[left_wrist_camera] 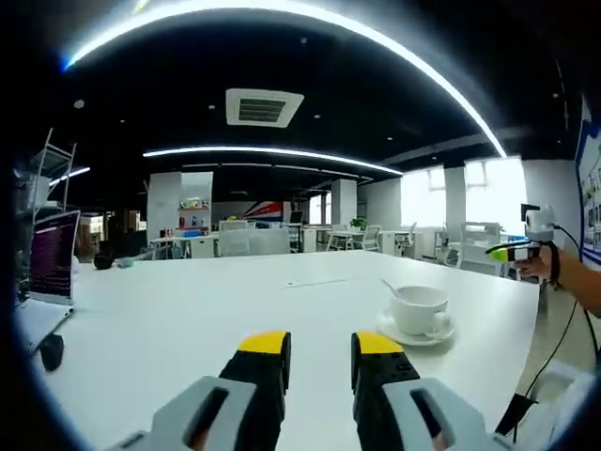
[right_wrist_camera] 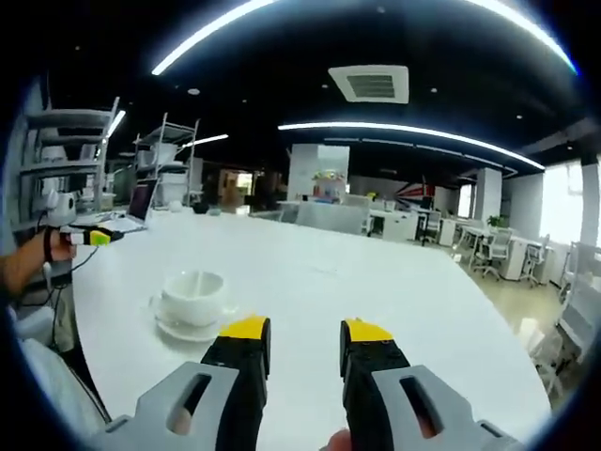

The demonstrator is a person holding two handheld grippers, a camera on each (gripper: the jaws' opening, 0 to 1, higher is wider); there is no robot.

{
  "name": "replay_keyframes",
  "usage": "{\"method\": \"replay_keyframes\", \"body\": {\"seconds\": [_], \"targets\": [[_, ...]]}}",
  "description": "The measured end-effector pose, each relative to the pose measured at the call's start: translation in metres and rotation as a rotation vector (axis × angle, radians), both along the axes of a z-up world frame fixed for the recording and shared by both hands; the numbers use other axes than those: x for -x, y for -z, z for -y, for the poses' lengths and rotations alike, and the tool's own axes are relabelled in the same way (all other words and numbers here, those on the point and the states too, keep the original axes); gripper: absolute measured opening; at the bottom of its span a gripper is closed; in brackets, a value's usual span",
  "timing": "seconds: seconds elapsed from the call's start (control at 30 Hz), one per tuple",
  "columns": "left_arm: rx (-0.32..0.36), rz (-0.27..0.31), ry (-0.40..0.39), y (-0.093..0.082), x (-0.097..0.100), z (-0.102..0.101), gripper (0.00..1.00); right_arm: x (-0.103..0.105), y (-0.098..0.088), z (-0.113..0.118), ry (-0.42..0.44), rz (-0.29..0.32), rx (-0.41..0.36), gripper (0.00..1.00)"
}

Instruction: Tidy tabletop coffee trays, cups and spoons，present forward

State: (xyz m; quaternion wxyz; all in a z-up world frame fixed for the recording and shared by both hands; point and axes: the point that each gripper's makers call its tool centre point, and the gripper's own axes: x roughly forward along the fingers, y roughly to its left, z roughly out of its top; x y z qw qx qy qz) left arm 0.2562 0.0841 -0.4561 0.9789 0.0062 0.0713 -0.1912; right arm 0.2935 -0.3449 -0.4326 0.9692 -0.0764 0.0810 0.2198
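I see a wide white round-edged table (left_wrist_camera: pixel 188 310) in an open-plan office, dark ceiling, curved light strips. White ceramic cup (left_wrist_camera: pixel 419 308) on its white saucer (left_wrist_camera: pixel 417 332); open laptop (left_wrist_camera: pixel 52 258) at far edge. My left gripper (left_wrist_camera: pixel 320 349) and right gripper (right_wrist_camera: pixel 304 334) hover with jaws apart, grasping nothing.

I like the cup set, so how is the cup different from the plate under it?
The cup is tall and bowl-shaped with a handle; the saucer is flat and wider. The cup sits on top with a spoon in it; the saucer rests on the table. Both are white.

We see a wide white table (left_wrist_camera: pixel 188 319), our saucer (left_wrist_camera: pixel 418 334) with cup (left_wrist_camera: pixel 418 308) on it, laptop (left_wrist_camera: pixel 47 272) at its edge.
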Motion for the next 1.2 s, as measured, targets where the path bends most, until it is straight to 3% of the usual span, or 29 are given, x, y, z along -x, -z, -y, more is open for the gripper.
{"method": "replay_keyframes", "body": {"seconds": [0.13, 0.43, 0.53, 0.73, 0.8, 1.0, 1.2], "targets": [[0.009, -0.047, 0.035, 0.001, -0.003, 0.012, 0.27, -0.005, 0.000, -0.014, -0.035, -0.027, 0.000, 0.31], [0.048, -0.077, 0.064, 0.000, -0.019, 0.027, 0.30, -0.023, 0.005, -0.037, -0.096, -0.084, 0.022, 0.32], [0.073, -0.124, 0.089, 0.007, -0.024, 0.038, 0.29, -0.028, 0.008, -0.046, -0.115, -0.105, 0.023, 0.32], [0.197, -0.271, 0.133, 0.025, -0.032, 0.061, 0.29, -0.030, 0.017, -0.067, -0.147, -0.169, 0.004, 0.32], [0.248, -0.300, 0.141, 0.027, -0.035, 0.068, 0.29, -0.030, 0.024, -0.074, -0.152, -0.205, -0.003, 0.31], [0.300, -0.402, 0.161, 0.044, -0.041, 0.084, 0.26, -0.027, 0.048, -0.094, -0.182, -0.356, -0.071, 0.30], [0.356, -0.451, 0.172, 0.049, -0.041, 0.094, 0.27, -0.028, 0.066, -0.104, -0.191, -0.425, -0.075, 0.30]]}}
